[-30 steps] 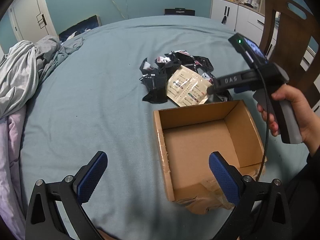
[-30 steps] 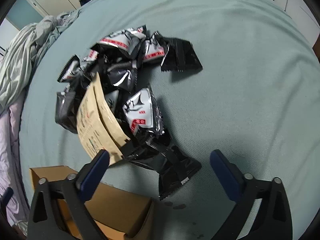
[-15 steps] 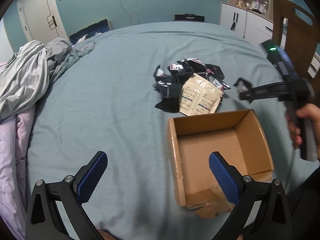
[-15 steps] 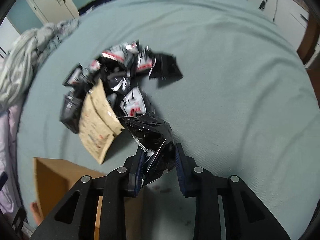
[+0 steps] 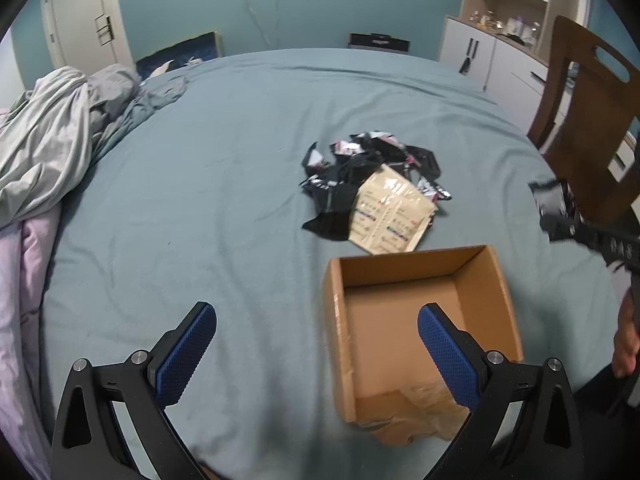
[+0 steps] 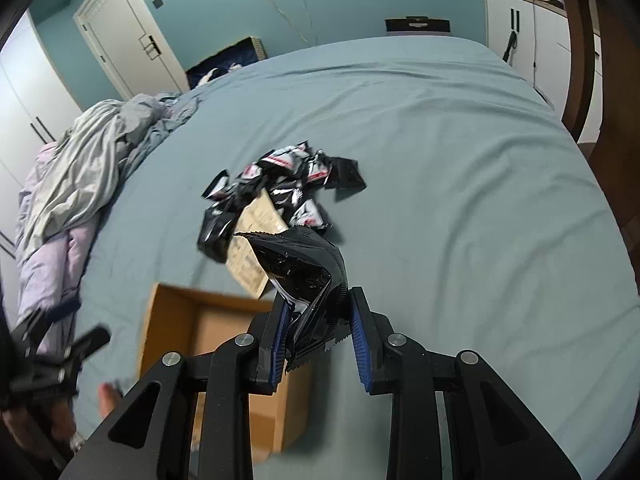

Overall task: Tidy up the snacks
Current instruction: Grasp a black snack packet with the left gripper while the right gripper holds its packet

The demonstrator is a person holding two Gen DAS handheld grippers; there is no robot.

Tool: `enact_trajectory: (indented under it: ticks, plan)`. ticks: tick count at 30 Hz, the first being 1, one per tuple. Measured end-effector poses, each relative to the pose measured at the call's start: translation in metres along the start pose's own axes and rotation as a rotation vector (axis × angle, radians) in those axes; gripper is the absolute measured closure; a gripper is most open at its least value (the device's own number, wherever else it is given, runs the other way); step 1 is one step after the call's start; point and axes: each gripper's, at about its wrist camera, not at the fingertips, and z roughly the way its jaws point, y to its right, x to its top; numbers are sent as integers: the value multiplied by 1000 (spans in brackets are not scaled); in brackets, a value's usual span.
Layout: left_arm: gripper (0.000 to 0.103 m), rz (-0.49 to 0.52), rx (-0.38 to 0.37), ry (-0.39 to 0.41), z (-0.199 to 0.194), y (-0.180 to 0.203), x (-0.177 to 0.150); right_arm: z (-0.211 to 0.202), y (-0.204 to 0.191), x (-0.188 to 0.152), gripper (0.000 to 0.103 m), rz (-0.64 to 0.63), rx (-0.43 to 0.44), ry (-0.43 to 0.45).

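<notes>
My right gripper [image 6: 318, 322] is shut on a black snack packet [image 6: 308, 272], lifted above the bed; in the left wrist view the same packet [image 5: 554, 208] hangs at the right edge. A pile of black snack packets [image 5: 360, 164] [image 6: 288, 184] with a tan pouch [image 5: 390, 216] [image 6: 260, 216] lies on the blue-green bedsheet. An open cardboard box [image 5: 424, 276] [image 6: 164, 320], with nothing inside, sits just in front of the pile. My left gripper [image 5: 316, 346] is open, hovering over the box's left wall and the sheet beside it.
Crumpled grey and lilac bedding [image 5: 48, 136] is heaped at the left. A wooden chair [image 5: 588, 120] stands at the bed's right edge, with white cabinets [image 5: 480, 56] behind. A person's hand [image 5: 626, 344] holds the right gripper's handle.
My right gripper closed on a black packet at the near edge of the pile and lifted it up and back toward the box. The left gripper stayed open in place.
</notes>
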Motion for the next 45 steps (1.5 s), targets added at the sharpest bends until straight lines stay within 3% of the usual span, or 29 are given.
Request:
enact_trajectory:
  ticks: [6, 15, 20, 30, 33, 35, 40, 45]
  plan:
    - [0, 10, 31, -10, 14, -3, 23, 3, 7, 3, 77, 24, 1, 8]
    - [0, 63, 111, -71, 79, -11, 82, 29, 22, 19, 76, 75, 12, -46]
    - [0, 92, 102, -134, 128, 1, 100, 40, 25, 26, 76, 89, 20, -67]
    - [5, 192, 80, -340, 201, 40, 100, 47, 26, 26, 76, 98, 0, -81]
    - [19, 191, 38, -356, 205, 42, 103, 48, 25, 25, 76, 95, -9, -83]
    - [57, 151, -37, -370, 204, 39, 105, 49, 24, 24, 76, 92, -18, -84]
    - [67, 105, 4, -362, 190, 29, 107, 53, 26, 22, 76, 102, -51, -90]
    - [67, 70, 0, -267, 136, 16, 115, 48, 25, 18, 76, 106, -86, -70]
